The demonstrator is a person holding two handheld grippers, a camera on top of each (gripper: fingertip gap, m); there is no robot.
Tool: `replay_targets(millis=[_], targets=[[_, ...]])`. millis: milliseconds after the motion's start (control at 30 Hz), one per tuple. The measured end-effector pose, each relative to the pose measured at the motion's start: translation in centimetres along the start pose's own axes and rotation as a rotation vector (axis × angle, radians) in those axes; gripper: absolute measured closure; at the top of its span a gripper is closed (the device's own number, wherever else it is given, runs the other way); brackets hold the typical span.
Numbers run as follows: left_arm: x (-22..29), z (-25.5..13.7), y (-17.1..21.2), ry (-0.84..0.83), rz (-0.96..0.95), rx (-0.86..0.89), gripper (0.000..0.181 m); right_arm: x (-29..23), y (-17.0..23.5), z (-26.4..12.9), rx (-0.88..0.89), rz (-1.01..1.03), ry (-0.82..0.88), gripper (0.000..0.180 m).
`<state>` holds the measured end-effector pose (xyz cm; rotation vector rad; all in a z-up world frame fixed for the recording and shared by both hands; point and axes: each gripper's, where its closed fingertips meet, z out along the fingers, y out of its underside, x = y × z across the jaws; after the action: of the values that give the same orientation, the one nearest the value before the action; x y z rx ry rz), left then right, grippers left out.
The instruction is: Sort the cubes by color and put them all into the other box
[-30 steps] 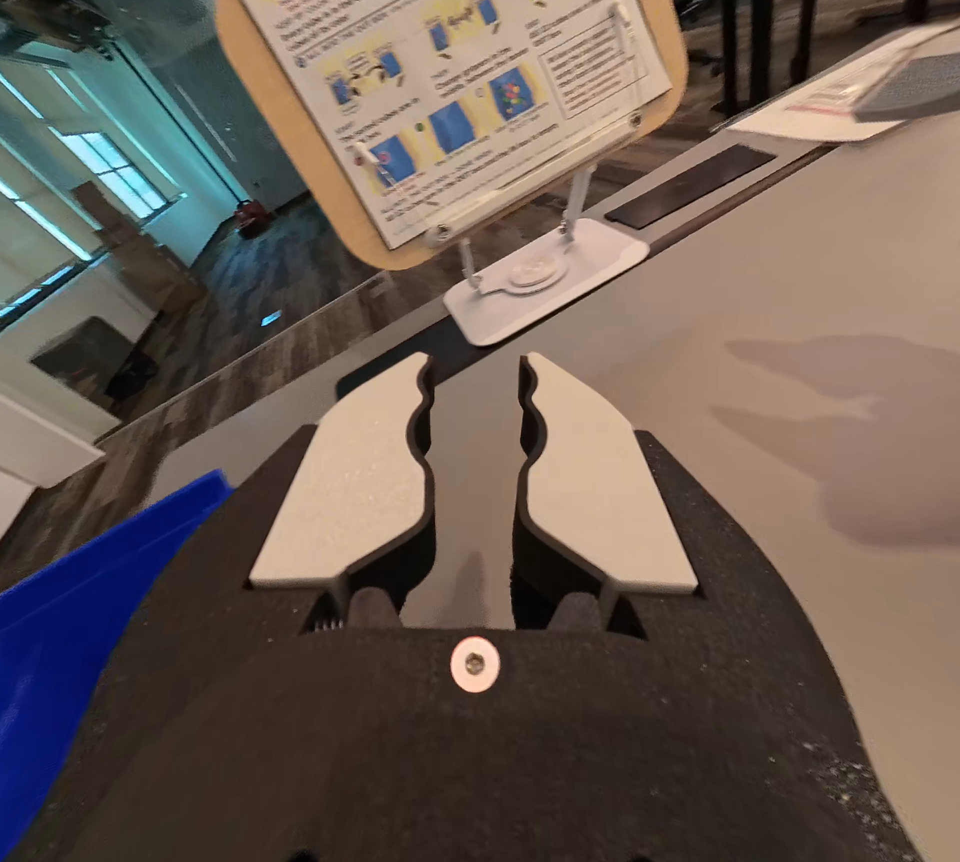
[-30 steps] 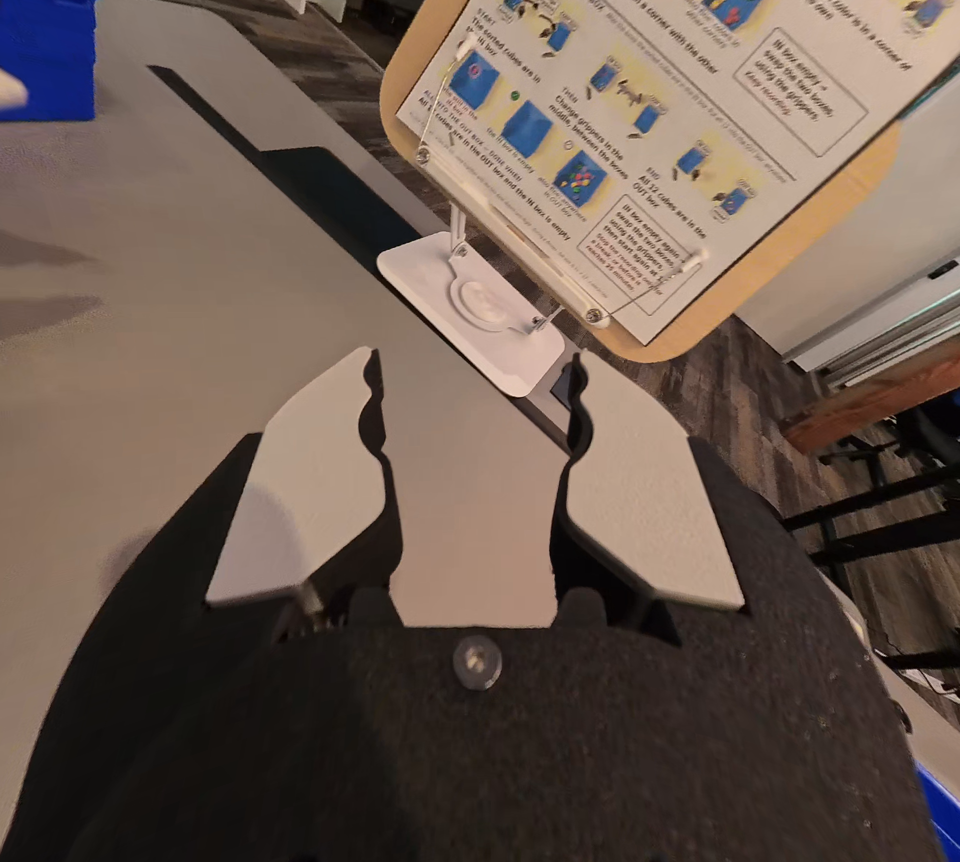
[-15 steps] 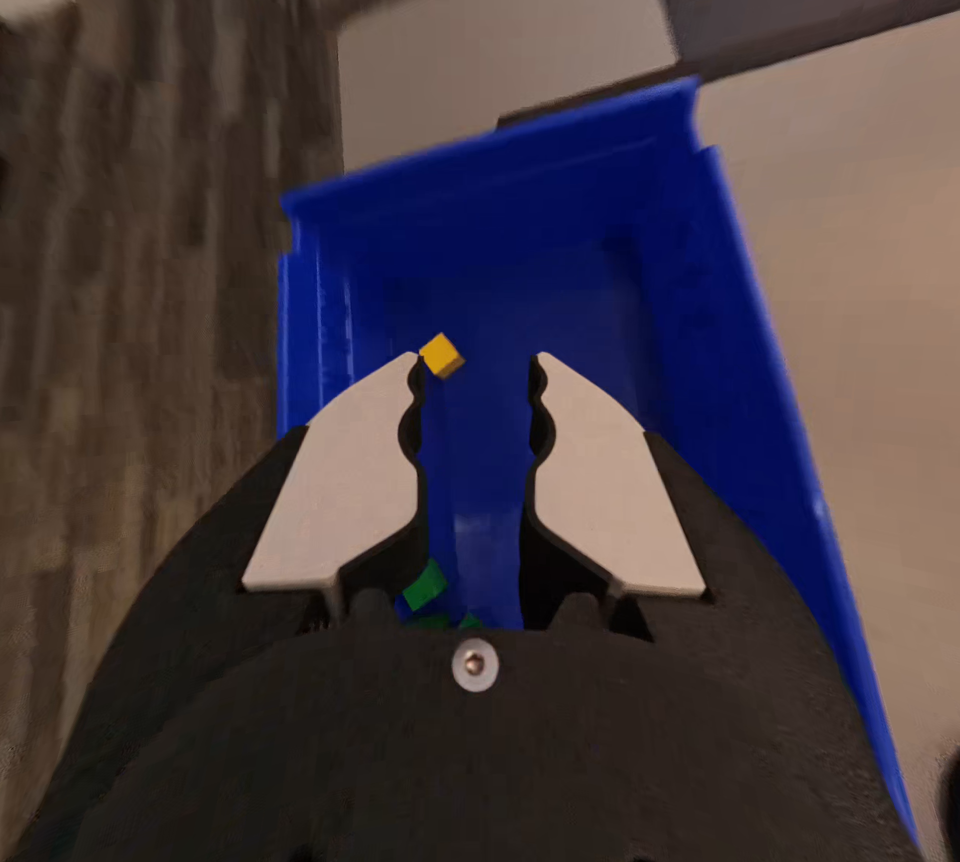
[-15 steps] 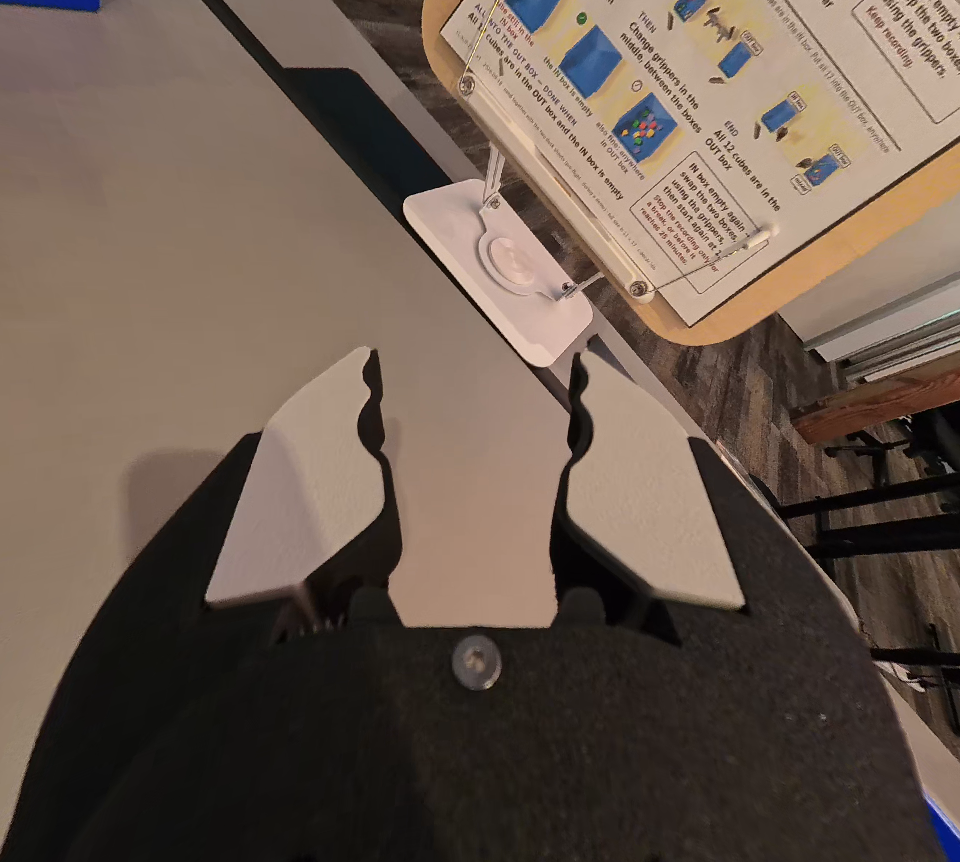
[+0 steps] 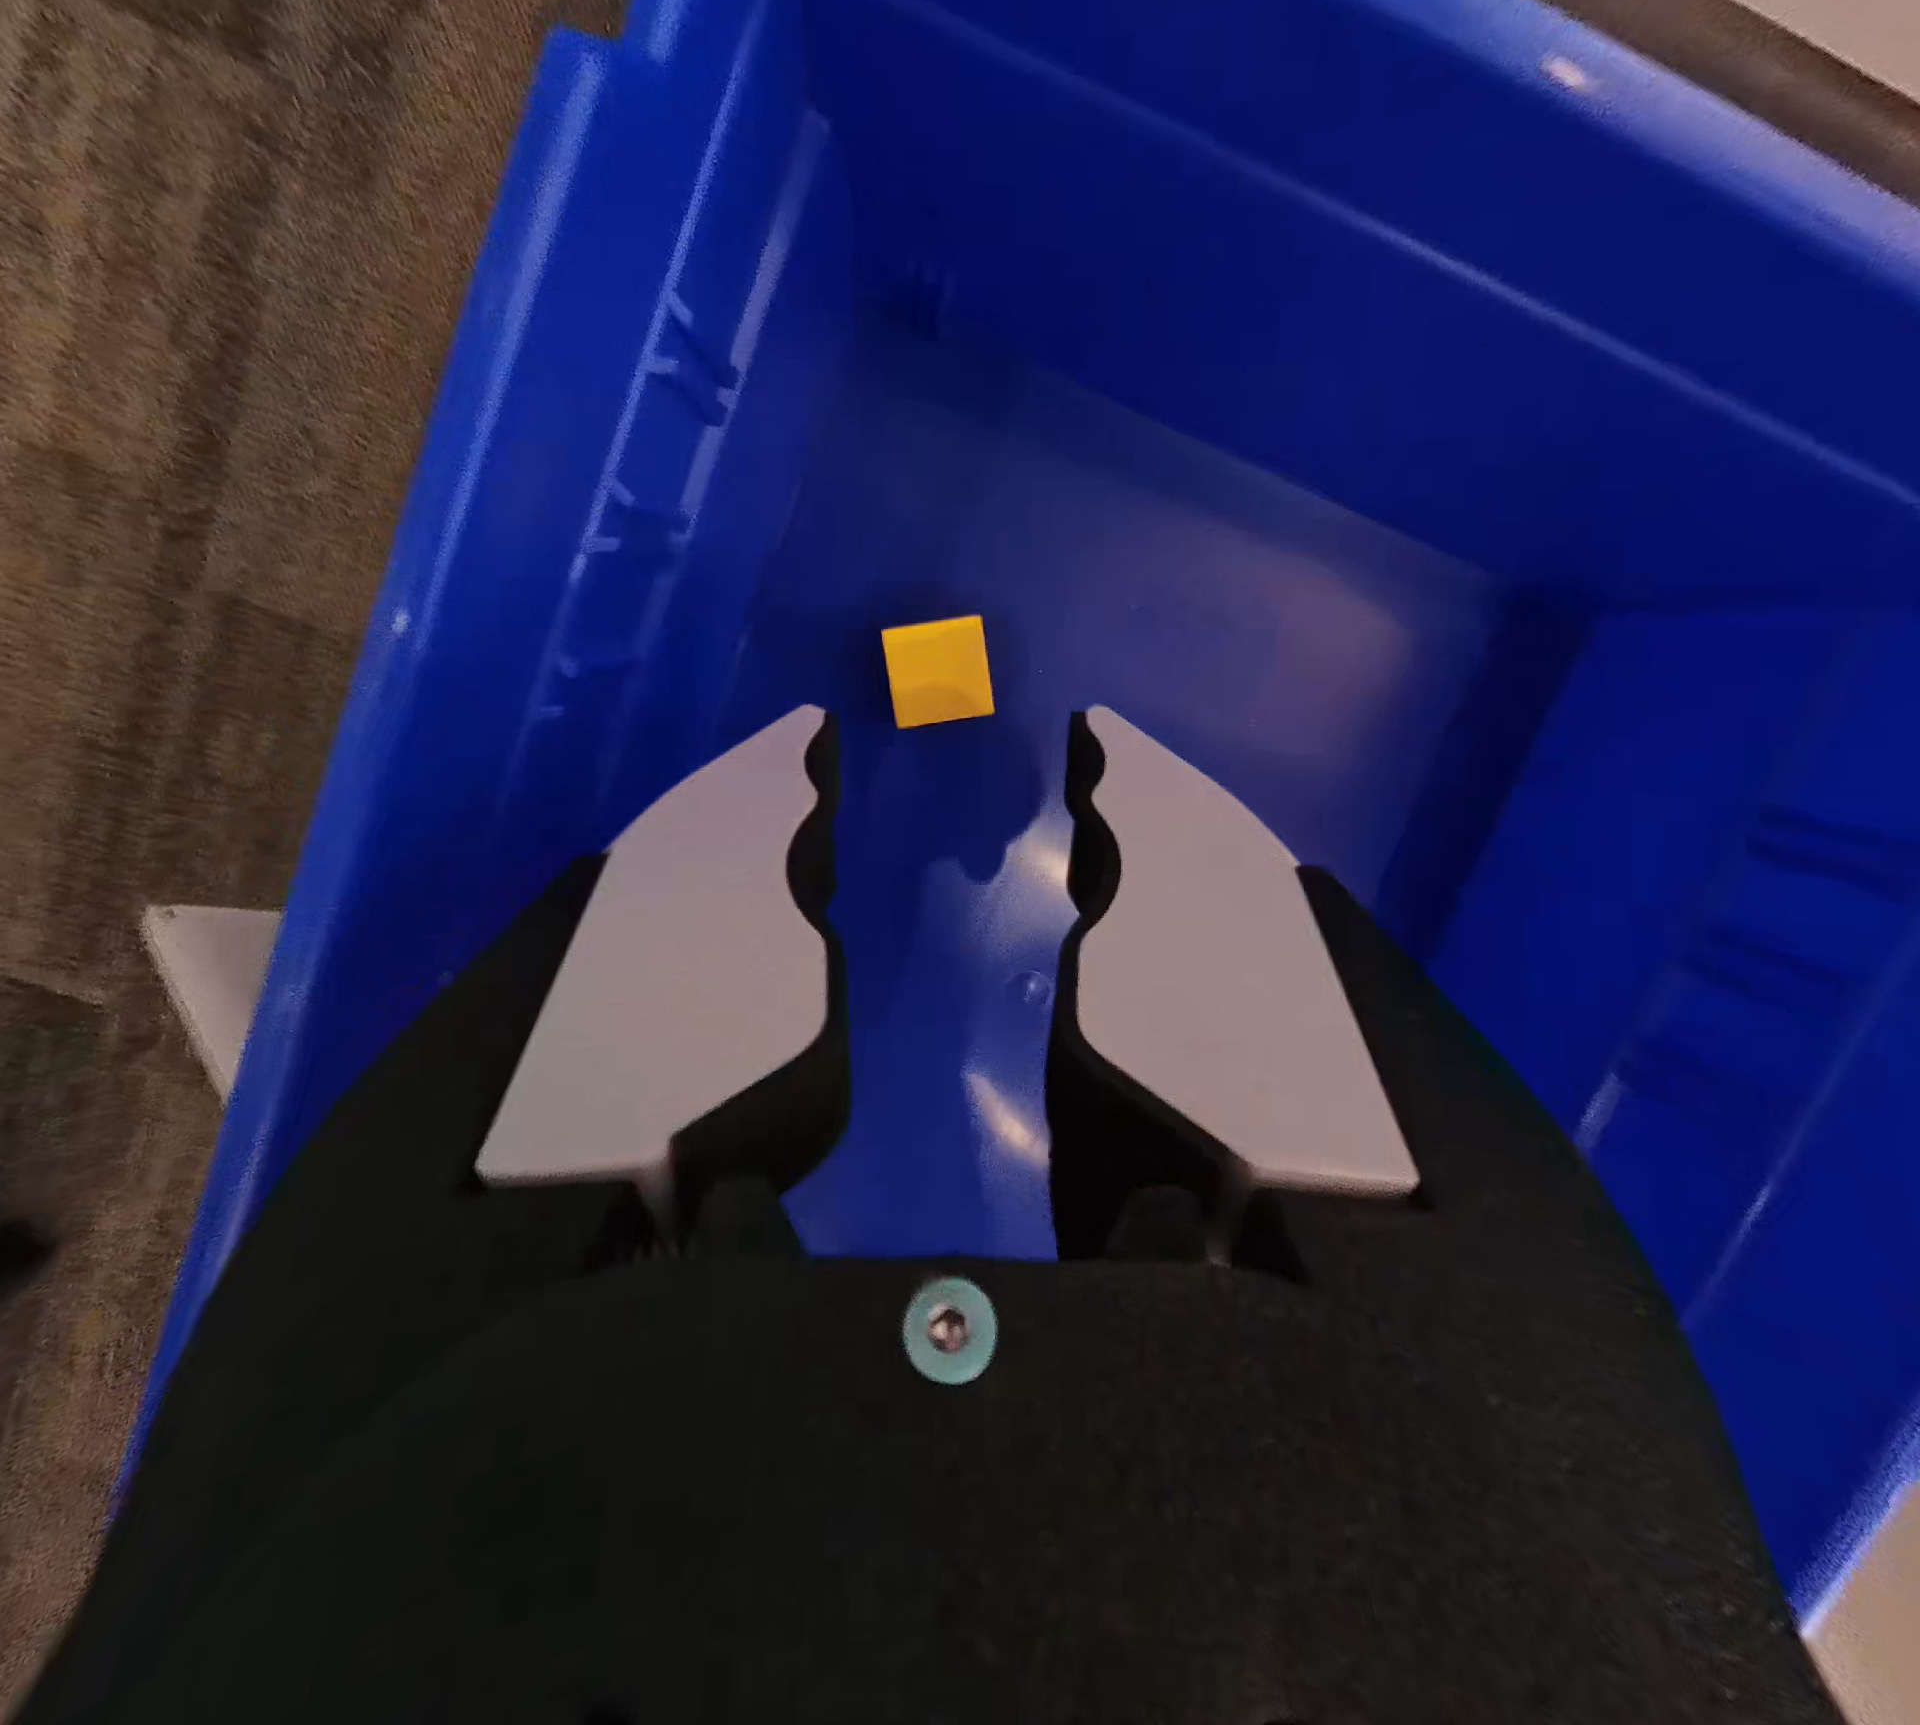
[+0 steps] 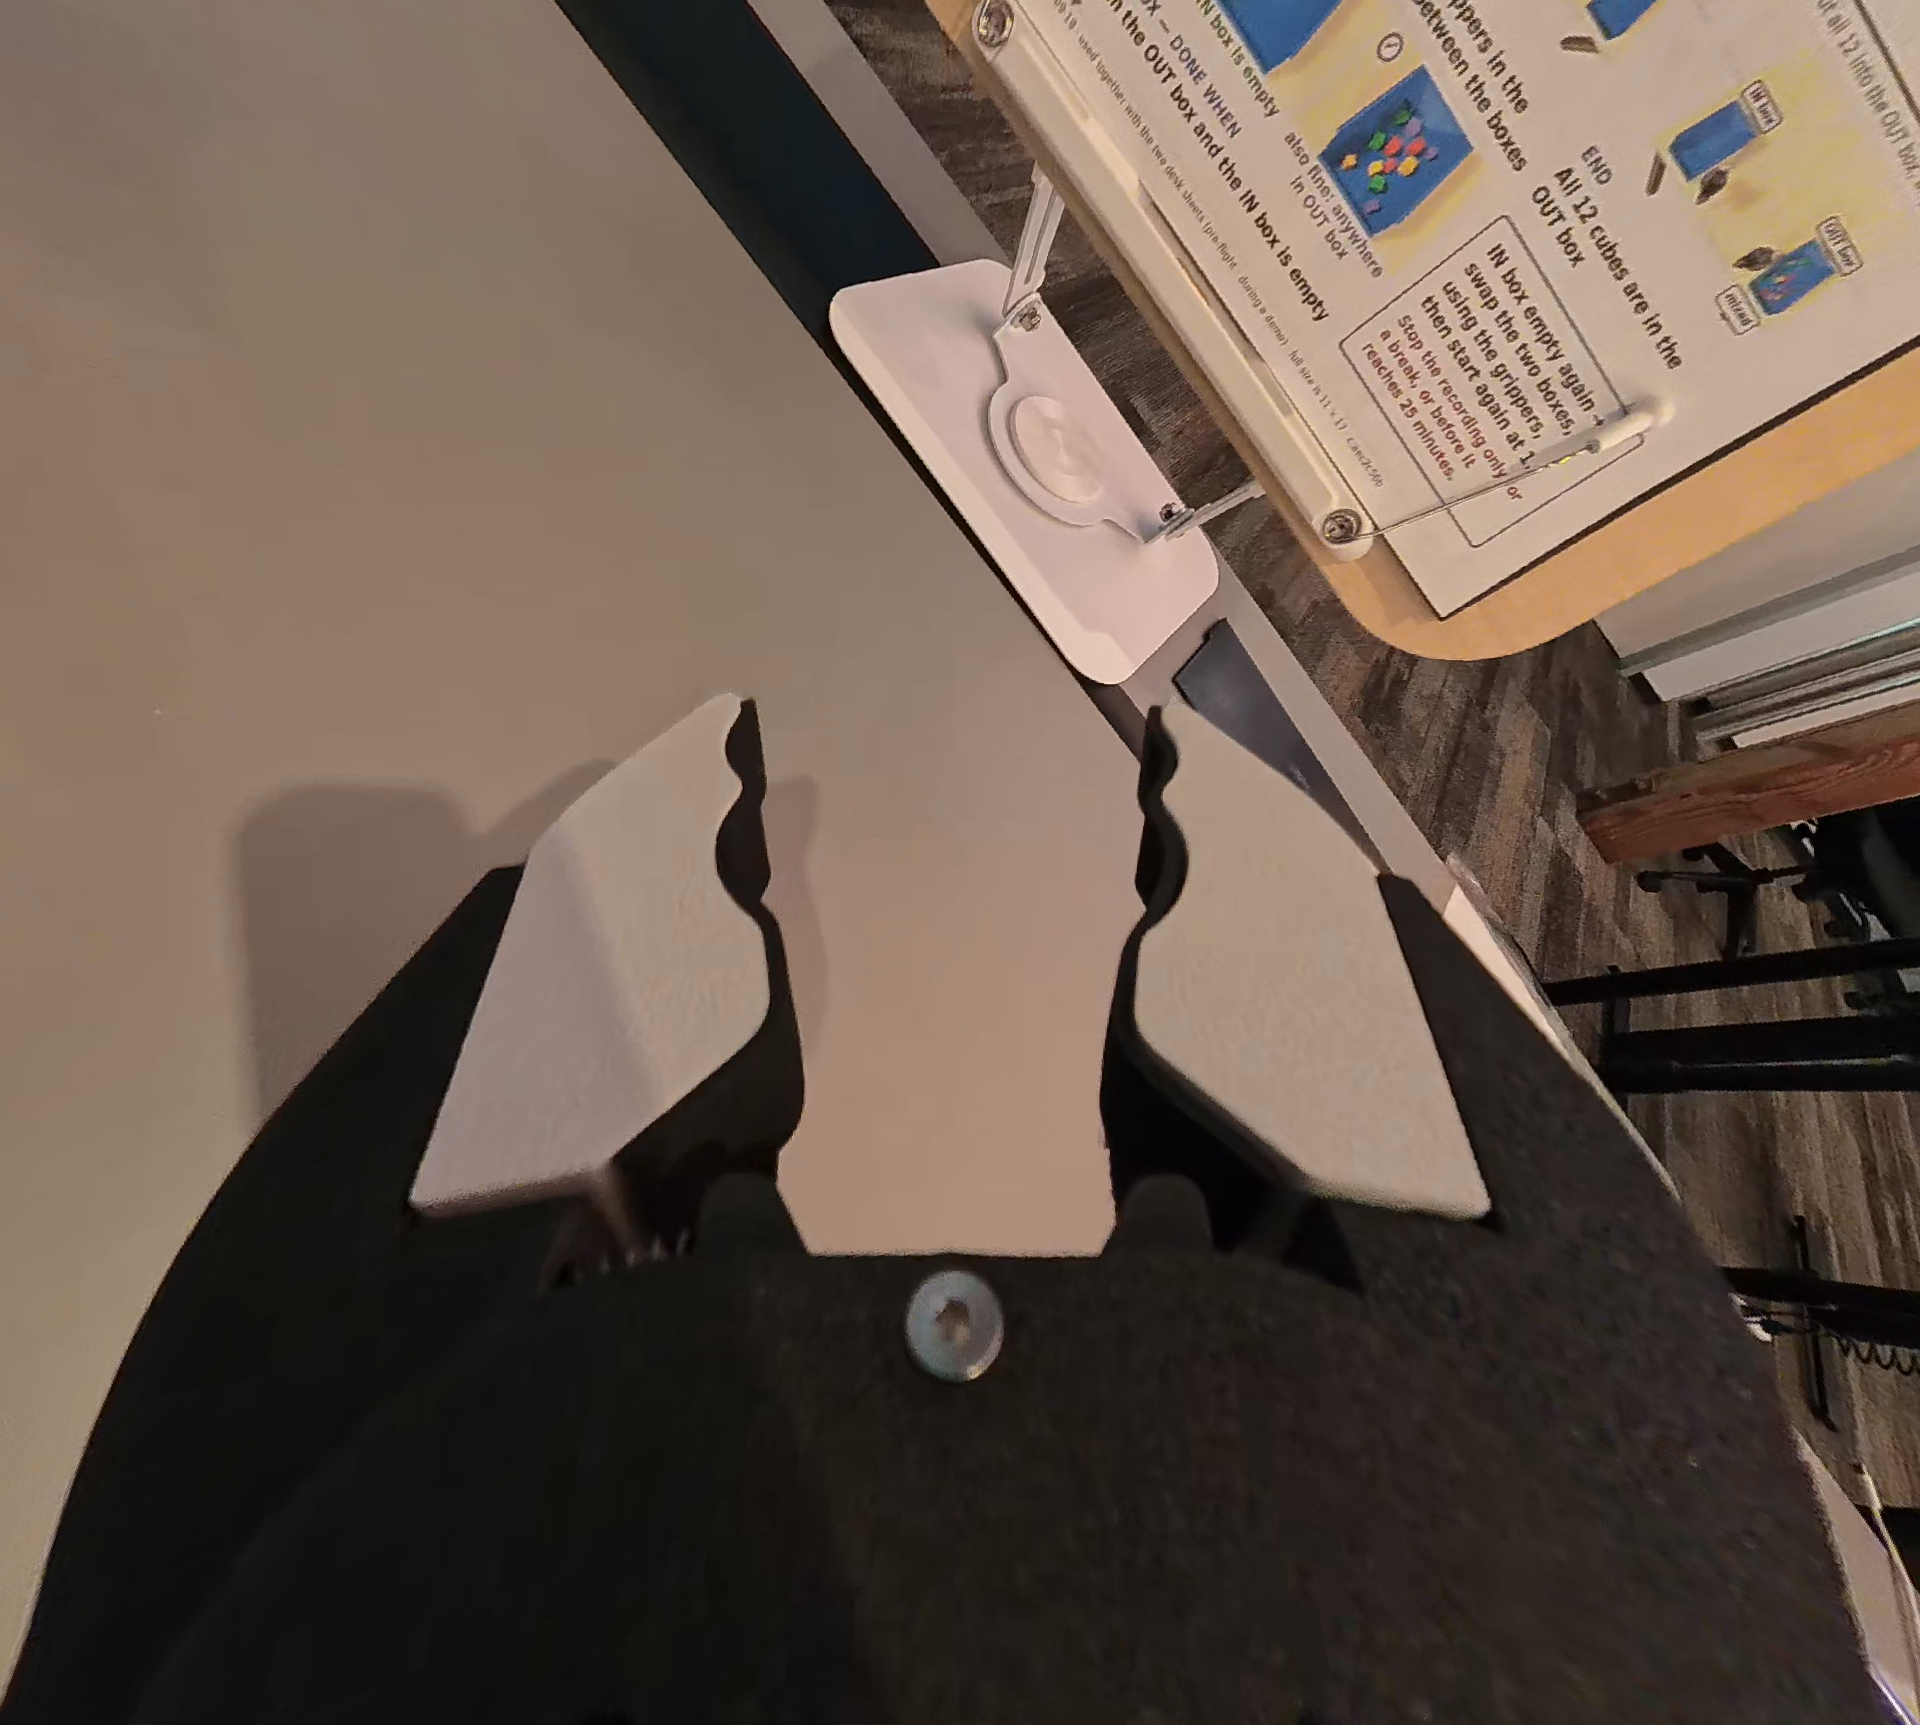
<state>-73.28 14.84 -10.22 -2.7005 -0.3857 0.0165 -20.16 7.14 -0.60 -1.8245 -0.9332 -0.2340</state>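
The yellow cube (image 5: 937, 670) sits on the floor of the blue box (image 5: 1195, 148), just beyond my left claw (image 5: 945, 719) and a touch left of its centre line. That claw is spread and empty, so I'd judge a short push forward brings the cube between the fingers. The picture is blurry, but I see no other cube. My right claw (image 6: 948, 725) hangs open and empty over the grey table (image 6: 364, 387), near the sign stand (image 6: 1023, 470).

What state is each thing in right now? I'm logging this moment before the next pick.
left gripper: open, empty, over the box interior.
right gripper: open, empty, above the table.
yellow cube: loose on the box floor, ungripped, just beyond the fingertips.
blue box: upright; only this cube visible.
instruction board: propped on its white stand.
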Motion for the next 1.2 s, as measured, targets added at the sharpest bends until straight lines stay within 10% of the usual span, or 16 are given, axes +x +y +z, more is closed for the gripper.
replay_targets(millis=[833,1200], targets=[[0.0,3.1,0.4,-0.059,0.063,0.000,0.158,0.4,1.5,0.6,-0.080,-0.035,-0.009,0.113],[14.6,-12.8,-2.6,0.359,0.445,0.707,0.158,0.7,-1.1,-1.5,0.039,0.029,-0.035,0.118]])
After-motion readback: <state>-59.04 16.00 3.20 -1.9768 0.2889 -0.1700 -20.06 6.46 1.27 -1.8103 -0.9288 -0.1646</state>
